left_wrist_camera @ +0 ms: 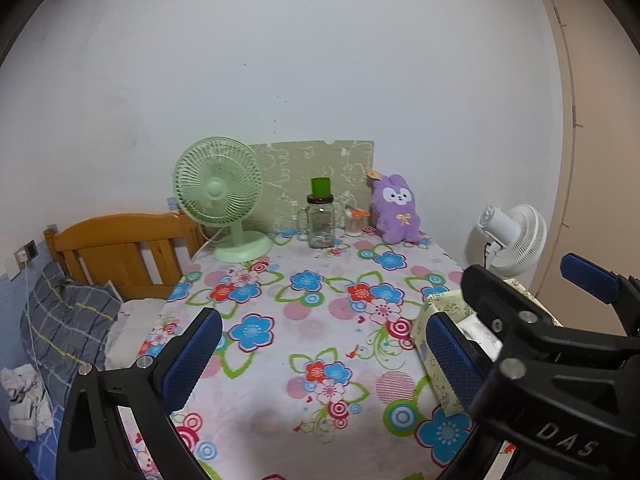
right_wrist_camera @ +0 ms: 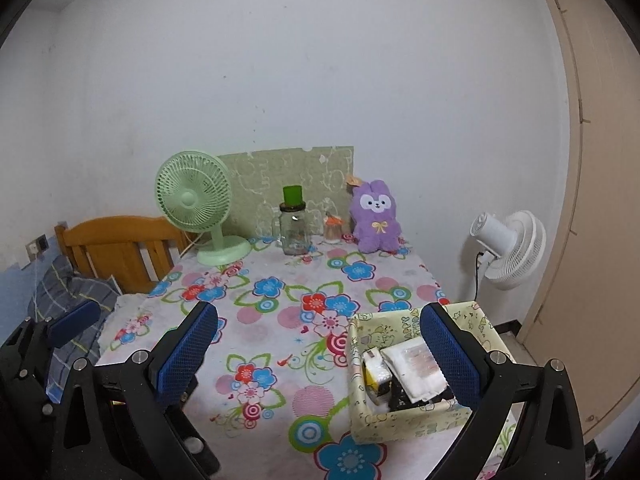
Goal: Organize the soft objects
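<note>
A purple plush bunny sits upright at the far right of the floral-clothed table, against the wall. A pale yellow patterned box stands at the near right and holds packets and small items. My left gripper is open above the near table, far from the plush. My right gripper is open too, with its right finger over the box. In the left wrist view the right gripper's black body crosses the right side.
A green desk fan, a glass mug jar with a green cup on top and a small jar line the back. A white floor fan, a door and a wooden bed flank the table.
</note>
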Motion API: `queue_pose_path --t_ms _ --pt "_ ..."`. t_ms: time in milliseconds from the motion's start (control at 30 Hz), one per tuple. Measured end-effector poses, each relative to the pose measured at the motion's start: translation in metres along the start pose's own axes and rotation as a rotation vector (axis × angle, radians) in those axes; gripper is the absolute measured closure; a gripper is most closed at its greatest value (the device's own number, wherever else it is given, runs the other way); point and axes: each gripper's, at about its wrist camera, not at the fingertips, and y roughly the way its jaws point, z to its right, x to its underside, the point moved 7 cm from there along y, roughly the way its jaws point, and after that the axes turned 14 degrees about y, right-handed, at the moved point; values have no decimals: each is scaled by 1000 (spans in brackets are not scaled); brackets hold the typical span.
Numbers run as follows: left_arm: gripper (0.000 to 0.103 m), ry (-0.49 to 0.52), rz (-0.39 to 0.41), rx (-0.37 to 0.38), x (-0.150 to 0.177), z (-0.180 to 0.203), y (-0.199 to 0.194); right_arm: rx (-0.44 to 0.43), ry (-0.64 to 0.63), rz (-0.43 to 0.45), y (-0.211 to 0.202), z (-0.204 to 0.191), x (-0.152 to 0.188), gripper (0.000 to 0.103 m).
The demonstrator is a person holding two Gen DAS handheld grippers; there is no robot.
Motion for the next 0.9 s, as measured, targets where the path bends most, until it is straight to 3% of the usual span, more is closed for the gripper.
queue_pose_path --t_ms 400,900 --pt "0 -44 14 -47 12 -24 -17 -12 -5 22 -20 -4 5 1" --pt "0 -45 36 -81 10 -27 -20 -17 -31 54 -27 6 -2 0"
